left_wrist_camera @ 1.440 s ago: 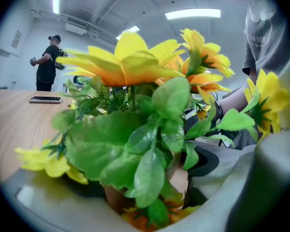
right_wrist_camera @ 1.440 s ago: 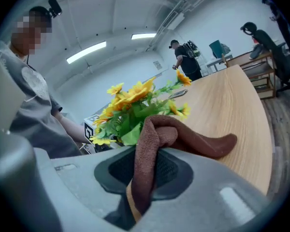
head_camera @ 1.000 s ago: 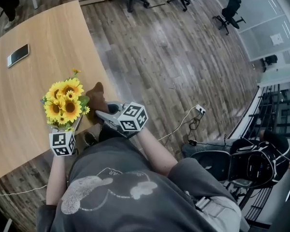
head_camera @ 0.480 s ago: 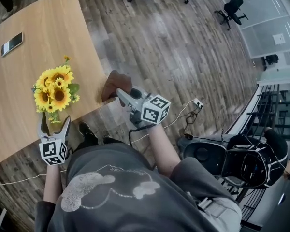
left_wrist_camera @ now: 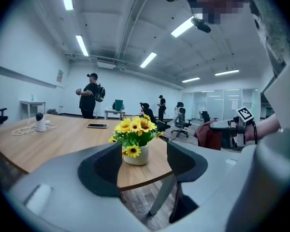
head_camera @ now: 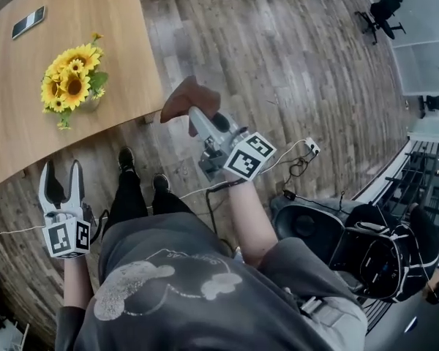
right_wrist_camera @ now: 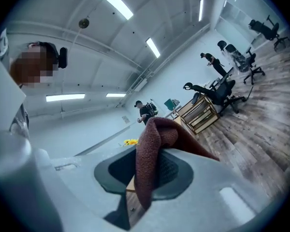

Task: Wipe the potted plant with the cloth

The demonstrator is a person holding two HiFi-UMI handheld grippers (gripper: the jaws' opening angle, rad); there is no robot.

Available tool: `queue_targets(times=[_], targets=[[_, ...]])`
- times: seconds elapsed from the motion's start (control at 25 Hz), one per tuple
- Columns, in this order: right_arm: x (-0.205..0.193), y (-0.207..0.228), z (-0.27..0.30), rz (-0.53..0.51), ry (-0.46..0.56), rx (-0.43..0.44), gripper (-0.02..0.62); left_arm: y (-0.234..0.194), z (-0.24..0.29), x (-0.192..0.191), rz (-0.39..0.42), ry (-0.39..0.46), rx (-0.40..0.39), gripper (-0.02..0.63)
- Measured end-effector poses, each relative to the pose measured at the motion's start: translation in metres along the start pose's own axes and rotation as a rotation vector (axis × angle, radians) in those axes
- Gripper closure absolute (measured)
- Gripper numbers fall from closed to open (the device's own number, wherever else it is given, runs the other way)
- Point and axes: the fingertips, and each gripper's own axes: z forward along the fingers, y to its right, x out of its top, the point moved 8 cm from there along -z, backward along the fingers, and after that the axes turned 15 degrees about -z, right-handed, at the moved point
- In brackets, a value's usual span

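Note:
The potted plant [head_camera: 69, 79], yellow sunflowers in a small white pot [left_wrist_camera: 135, 154], stands near the front edge of the wooden table [head_camera: 117, 20]. My left gripper [head_camera: 61, 172] hangs over the floor, well back from the table. It points at the plant [left_wrist_camera: 134, 132], and its jaws are closing with nothing between them. My right gripper [head_camera: 199, 117] is held out over the floor to the right of the table corner. It is shut on the brown cloth [head_camera: 189, 99], which drapes over its jaws [right_wrist_camera: 152, 153]. The sunflowers [right_wrist_camera: 130, 142] show far behind the cloth.
A phone [head_camera: 28, 22] lies on the far side of the table, and a white device [left_wrist_camera: 40, 122] with a cord sits further along. Cables and a power strip [head_camera: 307, 148] lie on the wood floor. Office chairs [head_camera: 384, 13] and people [left_wrist_camera: 90, 95] are in the background.
Both grippers have drawn back from the plant and the table. The left one now hangs over the floor with narrower jaws. The right one has swung out rightward, still holding the cloth.

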Motion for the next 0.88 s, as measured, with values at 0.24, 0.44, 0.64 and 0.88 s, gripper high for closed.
queue_targets(times=[0.24, 0.44, 0.64, 0.88], targets=[[0.005, -0.044, 0.003, -0.063, -0.016, 0.09, 0.534, 0.015, -0.033, 0.026, 0.017, 0.11, 0.037, 0.347], [0.012, -0.091, -0.008, -0.112, 0.017, 0.107, 0.532, 0.015, -0.054, 0.042, -0.006, 0.182, 0.003, 0.413], [0.001, -0.142, -0.031, -0.13, 0.064, 0.061, 0.534, 0.006, -0.078, 0.037, -0.03, 0.224, -0.044, 0.456], [-0.02, -0.213, -0.056, -0.164, 0.109, 0.031, 0.532, -0.004, -0.125, 0.036, -0.044, 0.242, -0.112, 0.537]])
